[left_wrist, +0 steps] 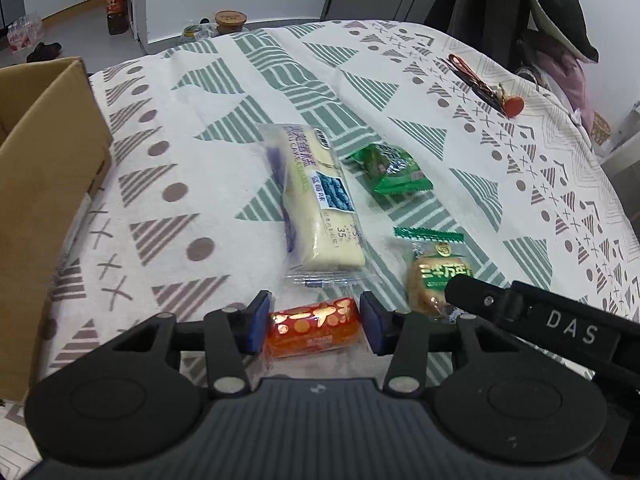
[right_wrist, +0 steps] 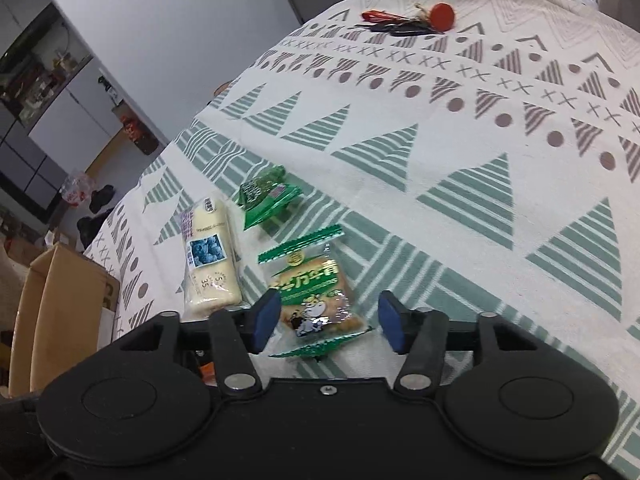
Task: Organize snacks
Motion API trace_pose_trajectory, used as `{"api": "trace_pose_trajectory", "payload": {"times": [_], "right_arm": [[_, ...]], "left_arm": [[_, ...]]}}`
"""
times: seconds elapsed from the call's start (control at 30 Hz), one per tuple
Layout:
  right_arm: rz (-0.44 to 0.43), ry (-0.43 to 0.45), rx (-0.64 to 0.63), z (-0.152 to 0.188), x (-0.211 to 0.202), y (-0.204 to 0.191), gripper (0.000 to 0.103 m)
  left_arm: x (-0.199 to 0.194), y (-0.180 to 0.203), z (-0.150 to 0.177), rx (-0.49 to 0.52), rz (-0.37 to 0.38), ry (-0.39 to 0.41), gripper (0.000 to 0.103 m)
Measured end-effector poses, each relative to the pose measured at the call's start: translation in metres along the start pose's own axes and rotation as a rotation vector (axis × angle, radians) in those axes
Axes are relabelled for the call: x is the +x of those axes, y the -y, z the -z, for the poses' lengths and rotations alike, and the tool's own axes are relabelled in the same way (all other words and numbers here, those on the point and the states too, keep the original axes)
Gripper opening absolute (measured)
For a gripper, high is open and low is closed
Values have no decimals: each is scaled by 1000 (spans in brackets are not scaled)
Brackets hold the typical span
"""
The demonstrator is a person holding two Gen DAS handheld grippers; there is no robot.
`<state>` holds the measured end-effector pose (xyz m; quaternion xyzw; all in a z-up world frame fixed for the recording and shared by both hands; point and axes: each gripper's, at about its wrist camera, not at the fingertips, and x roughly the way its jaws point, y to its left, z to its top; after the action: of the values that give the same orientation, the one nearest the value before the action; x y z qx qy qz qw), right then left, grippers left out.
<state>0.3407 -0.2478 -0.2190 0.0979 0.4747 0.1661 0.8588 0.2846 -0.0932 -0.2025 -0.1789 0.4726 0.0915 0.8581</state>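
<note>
My left gripper is shut on a red and orange snack packet, one blue pad at each end, low over the patterned tablecloth. Just beyond lie a long blueberry cake packet, a green snack packet, and a green-trimmed cracker packet. My right gripper is open around the near end of the cracker packet, with a gap on its right side. In the left wrist view the right gripper's black body reaches in from the right.
An open cardboard box stands at the table's left edge. A bunch of keys with a red tag lies at the far right. Off the table's far edge are a cup and a bottle.
</note>
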Motion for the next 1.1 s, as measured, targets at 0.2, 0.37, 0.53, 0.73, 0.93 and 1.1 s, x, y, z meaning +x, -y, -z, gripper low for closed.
{"api": "trace_pose_trajectory", "payload": {"times": [0.2, 0.37, 0.53, 0.73, 0.93, 1.1], "right_arm": [[11, 1, -60, 1, 6, -15, 67], [69, 1, -145, 6, 18, -29, 67], [105, -1, -201, 9, 19, -35, 46], [83, -9, -151, 7, 9, -30, 46], [79, 32, -132, 5, -10, -35, 46], [65, 71, -132, 5, -28, -44, 46]], "left_arm": [[-4, -16, -3, -21, -14, -9, 47], [-7, -32, -5, -42, -24, -16, 47], [-13, -45, -11, -46, -48, -17, 47], [-28, -49, -16, -46, -56, 25, 47], [-50, -52, -14, -51, -66, 64, 47], [-73, -60, -13, -58, -74, 107, 47]]}}
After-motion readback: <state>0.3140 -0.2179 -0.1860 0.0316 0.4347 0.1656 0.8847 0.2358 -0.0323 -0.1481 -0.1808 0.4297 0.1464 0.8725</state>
